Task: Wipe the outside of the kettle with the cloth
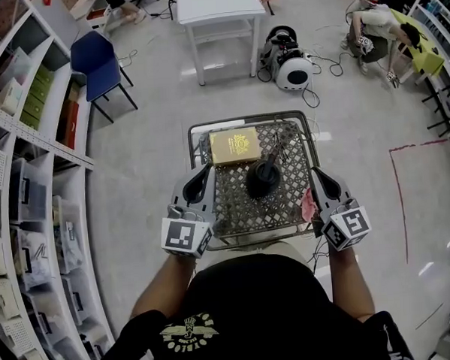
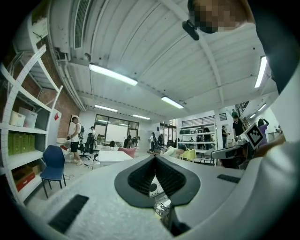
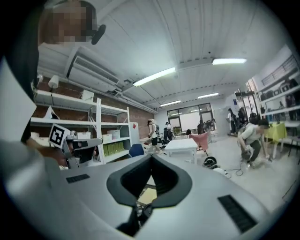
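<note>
A: Big stuff first?
B: Grey floor (image 1: 148, 157), white shelving unit (image 1: 30, 186) along the left, white table (image 1: 220, 6) at the far end, blue chair (image 1: 97, 62) near the shelves. A person (image 1: 386, 28) crouches at far right.
A: Work surface?
B: Dark wire-mesh metal desk (image 1: 234, 201), right in front of the wearer.
A: On it?
B: Flat yellow box (image 1: 235, 145) at the far side. The black round kettle (image 1: 262, 177) stands just in front of the box, a bit right of centre. The small pink cloth (image 1: 308, 204) is at the desk's right edge, close by the right tongs; can't tell if they touch.
A: Left tongs?
B: The left tongs (image 1: 207, 169) are held level over the desk's left part, apart from the kettle. In the left gripper view the left tongs (image 2: 154, 159) have tips meeting, nothing between.
A: Right tongs?
B: The right tongs (image 1: 315, 171) are over the right edge, beside the kettle, not touching it. In the right gripper view (image 3: 151, 158) the jaws are closed together and empty, no cloth in them.
</note>
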Demonstrator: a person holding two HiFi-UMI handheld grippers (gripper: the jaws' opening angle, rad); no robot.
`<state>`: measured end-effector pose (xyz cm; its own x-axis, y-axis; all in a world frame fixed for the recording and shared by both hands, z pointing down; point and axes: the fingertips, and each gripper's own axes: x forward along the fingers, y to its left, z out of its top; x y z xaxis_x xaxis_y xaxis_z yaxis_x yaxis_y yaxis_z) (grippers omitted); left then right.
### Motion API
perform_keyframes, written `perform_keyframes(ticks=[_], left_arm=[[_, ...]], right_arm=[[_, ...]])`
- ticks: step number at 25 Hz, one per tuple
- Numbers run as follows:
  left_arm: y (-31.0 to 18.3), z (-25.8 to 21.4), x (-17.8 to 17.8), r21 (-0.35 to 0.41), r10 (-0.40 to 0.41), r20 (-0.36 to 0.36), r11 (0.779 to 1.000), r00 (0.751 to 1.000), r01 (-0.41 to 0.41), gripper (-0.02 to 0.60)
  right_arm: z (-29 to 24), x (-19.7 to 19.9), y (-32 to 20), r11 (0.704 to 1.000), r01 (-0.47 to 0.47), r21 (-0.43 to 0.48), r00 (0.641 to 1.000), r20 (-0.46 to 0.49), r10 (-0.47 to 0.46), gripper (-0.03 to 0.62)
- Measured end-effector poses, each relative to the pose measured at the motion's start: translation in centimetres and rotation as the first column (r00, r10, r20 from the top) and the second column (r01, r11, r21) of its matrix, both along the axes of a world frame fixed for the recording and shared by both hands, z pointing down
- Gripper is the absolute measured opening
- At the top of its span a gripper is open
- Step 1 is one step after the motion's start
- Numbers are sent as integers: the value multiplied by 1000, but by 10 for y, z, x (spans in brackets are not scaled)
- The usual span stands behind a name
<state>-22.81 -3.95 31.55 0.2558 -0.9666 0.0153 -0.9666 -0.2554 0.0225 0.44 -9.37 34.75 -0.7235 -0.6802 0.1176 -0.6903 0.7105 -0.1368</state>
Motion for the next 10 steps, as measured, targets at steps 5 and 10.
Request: perform_keyframes(ticks=[5, 10], left_arm=[[-4, 3, 12, -43, -53, 16, 998, 998, 54, 6], [-16, -4, 21, -41, -64, 64, 997, 996, 67, 6]], right_arm=[[5, 7, -12, 998, 65, -1, 998, 4, -65, 11], [8, 10, -27, 995, 98, 15, 995, -1, -98, 11]])
